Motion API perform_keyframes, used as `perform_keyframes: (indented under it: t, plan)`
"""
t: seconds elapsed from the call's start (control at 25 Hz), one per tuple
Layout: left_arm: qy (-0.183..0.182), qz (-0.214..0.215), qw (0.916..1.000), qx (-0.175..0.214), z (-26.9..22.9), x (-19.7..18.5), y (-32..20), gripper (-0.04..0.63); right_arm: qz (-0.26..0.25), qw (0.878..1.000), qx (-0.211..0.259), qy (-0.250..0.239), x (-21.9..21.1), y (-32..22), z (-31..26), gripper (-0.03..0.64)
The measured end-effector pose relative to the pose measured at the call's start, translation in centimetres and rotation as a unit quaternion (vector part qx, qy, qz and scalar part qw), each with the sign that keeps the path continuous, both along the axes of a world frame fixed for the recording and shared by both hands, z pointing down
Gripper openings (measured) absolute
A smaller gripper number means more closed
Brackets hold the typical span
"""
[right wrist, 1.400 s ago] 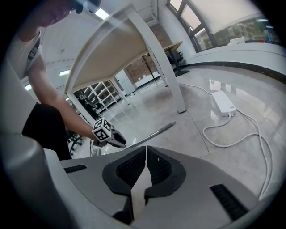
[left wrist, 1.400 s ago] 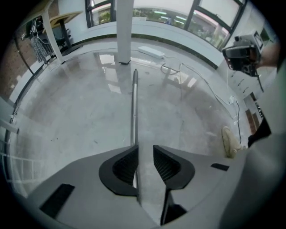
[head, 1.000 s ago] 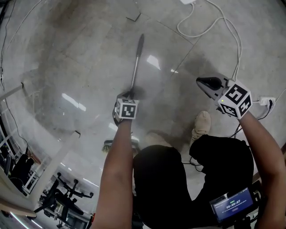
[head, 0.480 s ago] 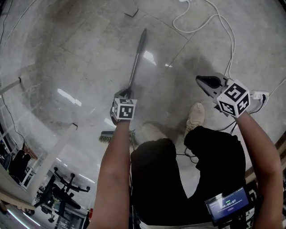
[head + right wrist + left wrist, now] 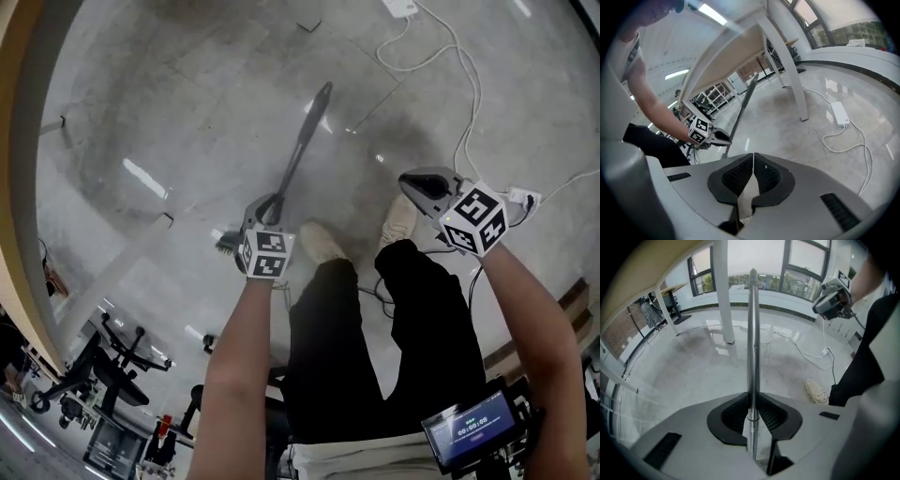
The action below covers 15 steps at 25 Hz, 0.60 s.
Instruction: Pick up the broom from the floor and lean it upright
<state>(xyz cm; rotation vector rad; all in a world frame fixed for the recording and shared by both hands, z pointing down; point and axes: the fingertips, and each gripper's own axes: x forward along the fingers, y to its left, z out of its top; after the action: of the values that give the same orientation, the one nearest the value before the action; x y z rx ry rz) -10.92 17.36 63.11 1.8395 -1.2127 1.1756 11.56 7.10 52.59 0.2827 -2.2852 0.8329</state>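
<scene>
Rising since earlier: slim silver metal-handled broom [image 5: 302, 155], left gripper [image 5: 265, 208] pinching it; right gripper [image 5: 752, 171] sitting pressed together, empty; bristles [image 5: 228, 246] showing only overhead.

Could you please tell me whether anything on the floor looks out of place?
A white cable snakes loosely across the floor from a power strip toward the person's shoe, a possible trip hazard. Otherwise nothing stands out; the left gripper holds the broom tilted.

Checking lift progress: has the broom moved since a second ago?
Yes. In the head view the broom's handle tip sits farther back from the dark floor mark, toward the shoes, gripped by the left gripper.
</scene>
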Motion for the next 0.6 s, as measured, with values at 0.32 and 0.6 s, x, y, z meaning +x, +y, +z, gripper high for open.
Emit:
perform_keyframes:
  t: [0.32,0.6]
  plan:
    - [-0.025,-0.154,0.9863,0.053,-8.8,-5.6,2.3,0.074,-0.066,0.998,0.0,-0.009,-3.2,1.1,-7.9,0.018]
    - [-0.047,-0.342,0.9348,0.082,-11.9,-10.1,6.2,0.074,-0.117,0.993,-0.007,-0.008,-4.9,2.8,-10.8,0.018]
